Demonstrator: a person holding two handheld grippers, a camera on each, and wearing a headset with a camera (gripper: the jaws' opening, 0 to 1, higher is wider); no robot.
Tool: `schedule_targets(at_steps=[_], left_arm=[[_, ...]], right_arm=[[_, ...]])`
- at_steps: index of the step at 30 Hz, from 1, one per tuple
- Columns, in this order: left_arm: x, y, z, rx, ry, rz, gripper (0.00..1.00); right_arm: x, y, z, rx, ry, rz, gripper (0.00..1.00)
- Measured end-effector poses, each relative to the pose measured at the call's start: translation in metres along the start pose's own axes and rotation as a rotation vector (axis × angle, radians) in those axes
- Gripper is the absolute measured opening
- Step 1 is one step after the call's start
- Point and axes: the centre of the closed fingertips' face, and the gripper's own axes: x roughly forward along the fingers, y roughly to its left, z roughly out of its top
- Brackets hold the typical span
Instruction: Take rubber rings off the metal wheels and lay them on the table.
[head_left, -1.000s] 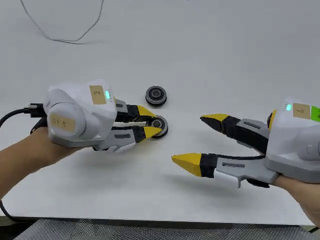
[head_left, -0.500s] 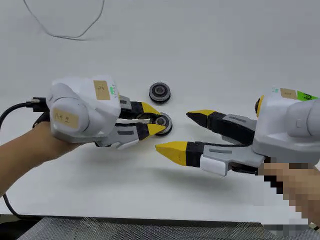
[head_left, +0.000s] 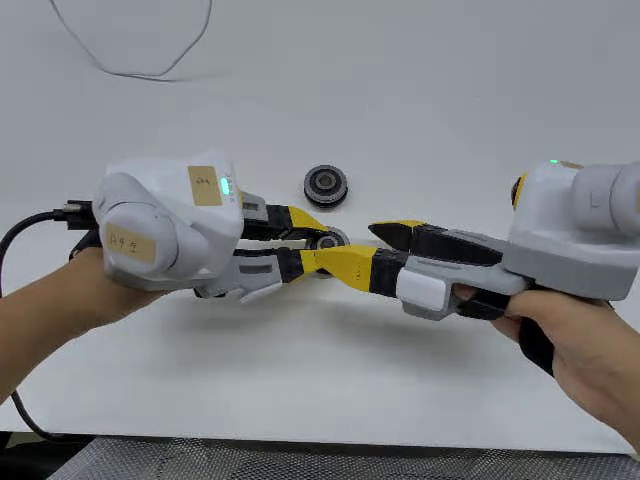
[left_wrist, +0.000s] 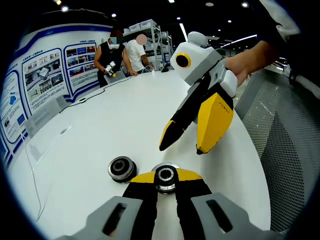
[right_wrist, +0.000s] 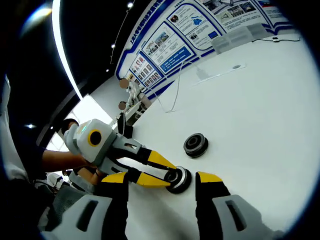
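**A:** Where is the wheel being worked on?

**B:** It is at the centre of the head view. A silver-rimmed round metal wheel (head_left: 328, 239) with a black middle sits between the yellow tips of the left gripper (head_left: 312, 241), which reaches in from the left of the frame. In the left gripper view the wheel is at bottom centre, with a tip touching each side.

**A:** So those fingers are clamped on it?

**B:** Yes, they pinch its rim. I cannot tell whether the wheel rests on the white table (head_left: 450, 120) or sits just above it.

**A:** And the right gripper (head_left: 345, 247)?

**B:** It enters from the right of the frame with its fingers spread wide. Its lower yellow finger crosses in front of the left gripper's lower tip, and its upper finger ends just right of the wheel. In the right gripper view the wheel lies between its two jaws, nearer the right-hand one. I can make out no contact.

**A:** Any other wheel?

**B:** A second dark round metal wheel (head_left: 326, 185) lies flat on the table. In the head view it is just above the pinched one and apart from both grippers.

**A:** Anything else?

**B:** A thin grey cable (head_left: 130, 72) loops at the upper left of the head view. Two people (left_wrist: 122, 52) stand at the upper left of the left gripper view.
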Motion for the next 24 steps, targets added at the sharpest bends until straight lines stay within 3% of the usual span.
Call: schedule_targets(at_steps=[11,24], left_arm=[[0.0,0.0,0.0,0.001,-0.014,0.002,0.13],[-0.001,-0.003,0.001,0.005,-0.017,-0.003,0.13]], right_arm=[[0.008,0.002,-0.004,0.137,0.01,0.01,0.51],[0.011,0.001,-0.015,0.17,0.05,-0.001,0.52]])
